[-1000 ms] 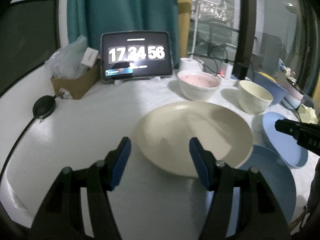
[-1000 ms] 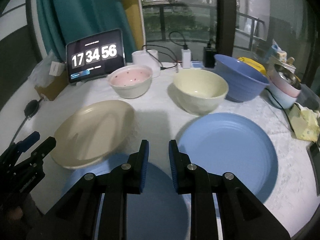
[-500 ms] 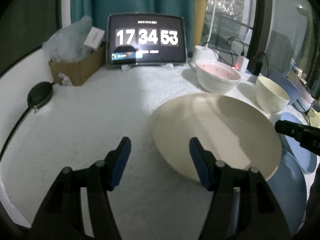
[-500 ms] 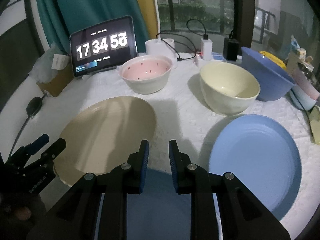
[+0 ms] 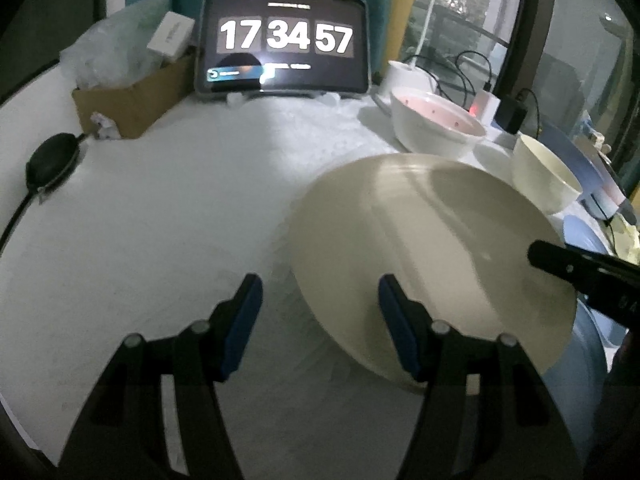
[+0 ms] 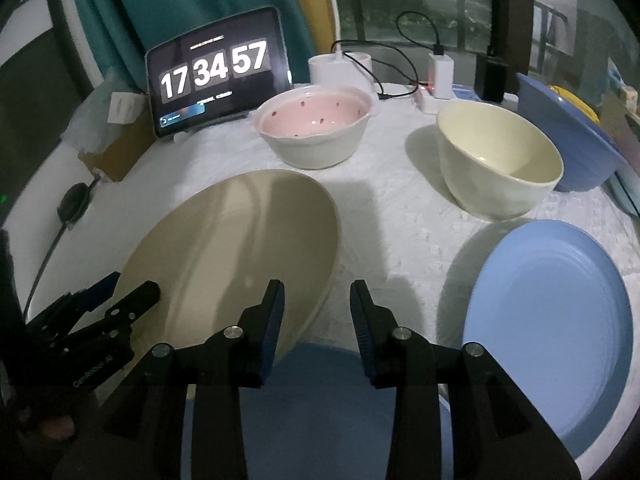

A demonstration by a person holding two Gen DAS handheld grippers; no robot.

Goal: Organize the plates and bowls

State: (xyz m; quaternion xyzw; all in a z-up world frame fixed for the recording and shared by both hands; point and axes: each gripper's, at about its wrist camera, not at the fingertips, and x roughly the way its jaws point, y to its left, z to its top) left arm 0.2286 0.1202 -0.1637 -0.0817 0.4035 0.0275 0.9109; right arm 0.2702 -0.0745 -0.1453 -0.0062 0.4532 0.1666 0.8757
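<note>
A beige plate (image 5: 424, 248) lies tilted, its near edge resting on a blue plate (image 6: 328, 400); it also shows in the right wrist view (image 6: 240, 248). My left gripper (image 5: 320, 320) is open and empty at the beige plate's left edge, its right finger over the rim. My right gripper (image 6: 316, 324) is open and empty above the near blue plate, at the beige plate's right rim. A second blue plate (image 6: 556, 320) lies at the right. A pink bowl (image 6: 316, 128), a cream bowl (image 6: 500, 156) and a blue bowl (image 6: 568, 136) stand behind.
A tablet clock (image 6: 216, 72) stands at the back. A cardboard box with bags (image 5: 128, 92) is at the back left, a black round object with cord (image 5: 50, 156) at the left. Chargers and cables (image 6: 440, 72) lie behind the bowls.
My right gripper has opened from nearly shut and moved closer to the beige plate. My left gripper has shifted left, so the beige plate now sits to its right.
</note>
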